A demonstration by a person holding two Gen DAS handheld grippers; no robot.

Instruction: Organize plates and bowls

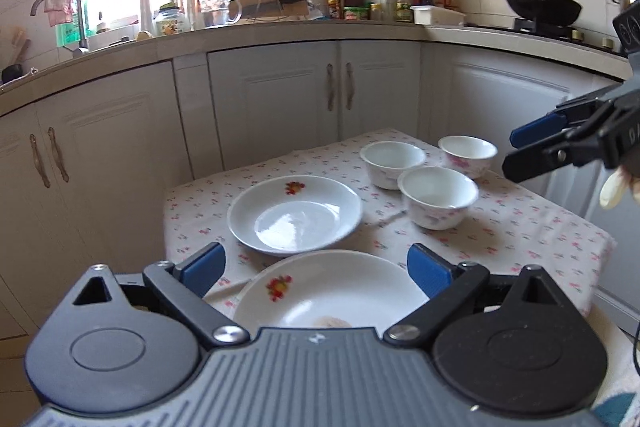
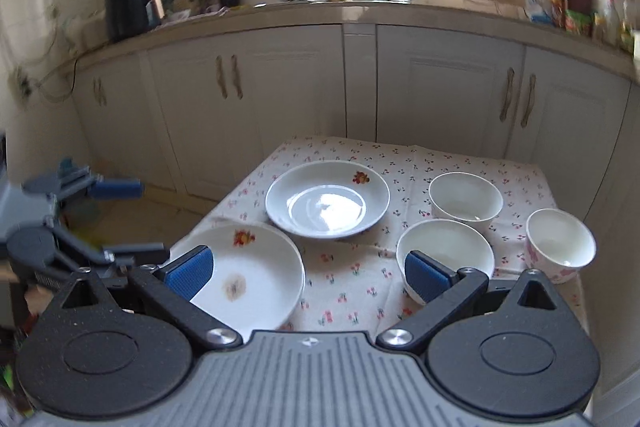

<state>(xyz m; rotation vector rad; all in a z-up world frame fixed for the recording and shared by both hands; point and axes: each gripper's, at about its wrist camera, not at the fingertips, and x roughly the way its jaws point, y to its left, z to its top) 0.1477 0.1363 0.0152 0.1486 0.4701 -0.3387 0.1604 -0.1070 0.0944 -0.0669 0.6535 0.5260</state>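
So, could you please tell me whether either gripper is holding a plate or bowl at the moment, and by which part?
Nothing is held. The left gripper and the right gripper are both open above the table, their fingers touching neither plates nor bowls.

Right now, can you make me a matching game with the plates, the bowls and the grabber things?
Things:
1. near plate
2. far plate
3. three bowls
4. left gripper

Clues:
A. jaws wide open, holding nothing
B. clean and shiny in the middle
C. grouped on the right side of the tablecloth
D. has a brownish smudge inside

Pairs: 1-D, 2-B, 3-C, 4-A
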